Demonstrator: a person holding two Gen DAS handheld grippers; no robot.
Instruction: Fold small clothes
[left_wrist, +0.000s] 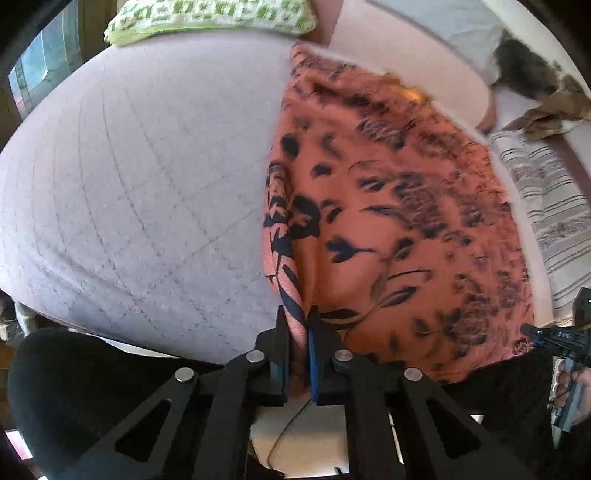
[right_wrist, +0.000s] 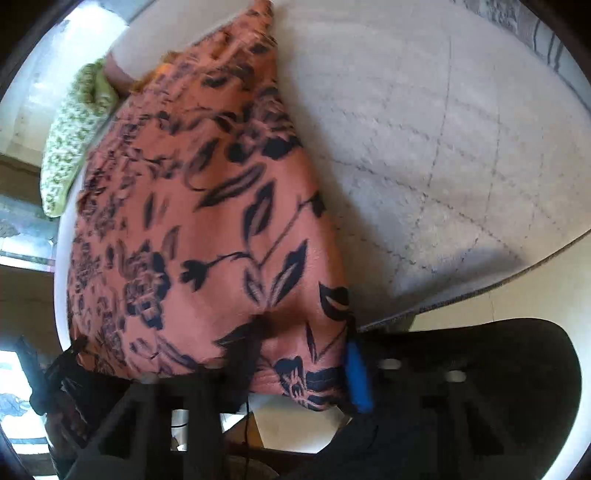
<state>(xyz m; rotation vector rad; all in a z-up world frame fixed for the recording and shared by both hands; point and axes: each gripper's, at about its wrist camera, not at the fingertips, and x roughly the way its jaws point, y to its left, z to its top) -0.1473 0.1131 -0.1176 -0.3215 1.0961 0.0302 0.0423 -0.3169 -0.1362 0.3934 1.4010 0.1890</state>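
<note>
1. Floral garment (left_wrist: 391, 221) — orange cloth with a dark leaf-and-flower print — lay spread on the pale quilted surface (left_wrist: 140, 177), its near hem hanging just past the front edge toward the person.

2. Left gripper (left_wrist: 298, 350) was clamped down on the near-left corner; the cloth ran up in a pinched ridge between the black finger and the blue pad, jaws almost together.

3. Right gripper (right_wrist: 306, 365) had the near-right corner. Its view was blurred, but the hem sat between the dark finger and the blue pad (right_wrist: 357, 376), so it read as closed on the cloth.

4. In the left wrist view the right gripper showed at the garment's far lower corner — both near corners were taken, well apart along the hem.

5. The step in hand looked like lifting that hem and carrying it away over the garment to fold it in half. Doing it well called for both hands rising together and level, the hem kept taut between them so no slack bunched in the middle.

6. The risk: thin fabric slipping from a pinch, or the green patterned cloth (left_wrist: 207, 18) at the far edge being covered if the fold overshot.
</note>
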